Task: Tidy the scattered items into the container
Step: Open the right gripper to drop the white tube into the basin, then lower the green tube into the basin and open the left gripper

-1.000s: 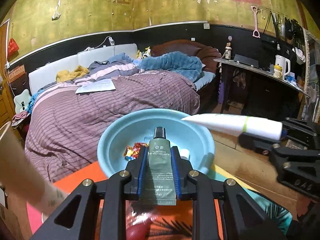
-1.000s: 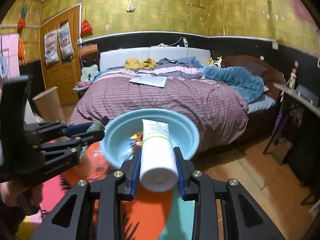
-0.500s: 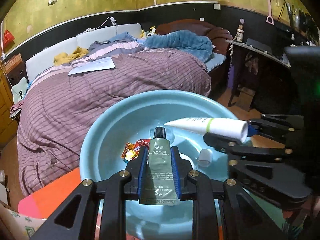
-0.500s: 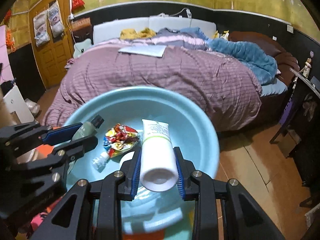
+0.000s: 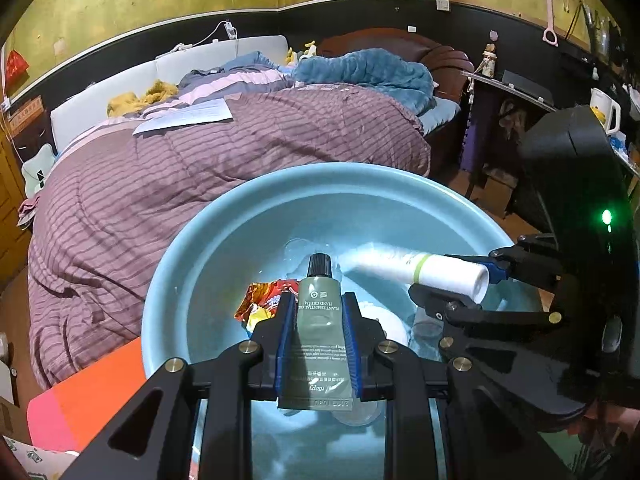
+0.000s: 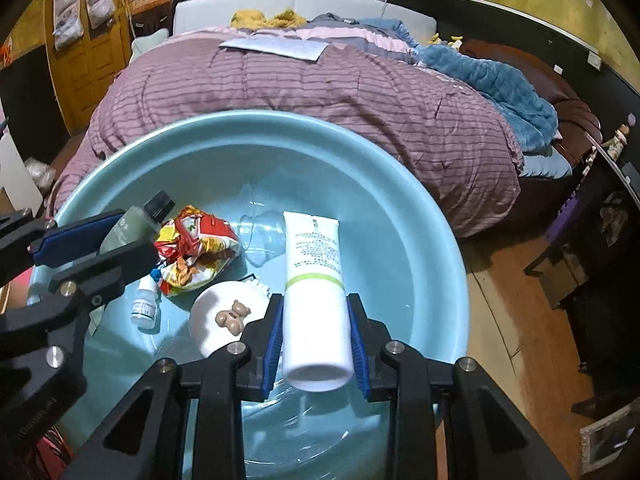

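A light blue basin (image 5: 192,240) (image 6: 400,184) fills both views. My left gripper (image 5: 319,320) is shut on a green hand cream tube (image 5: 318,328) with a black cap, held over the basin's inside. My right gripper (image 6: 316,332) is shut on a white tube (image 6: 316,280) with a green band, also over the basin; that tube (image 5: 424,270) shows at the right of the left wrist view. In the basin lie a crumpled red and yellow snack wrapper (image 6: 196,248), a small white bottle (image 6: 144,304), a white round case with a bear figure (image 6: 228,316) and a clear plastic piece (image 6: 262,236).
The basin stands on an orange and pink surface (image 5: 92,396). Behind it is a bed with a striped purple quilt (image 5: 200,168) and a blue blanket (image 5: 368,72). Wooden floor (image 6: 508,300) lies to the right, with a dark shelf unit (image 5: 504,112) beyond.
Both grippers have come down and forward over the basin, each still holding its tube. The basin now looks much larger, and the things inside it have come into sight.
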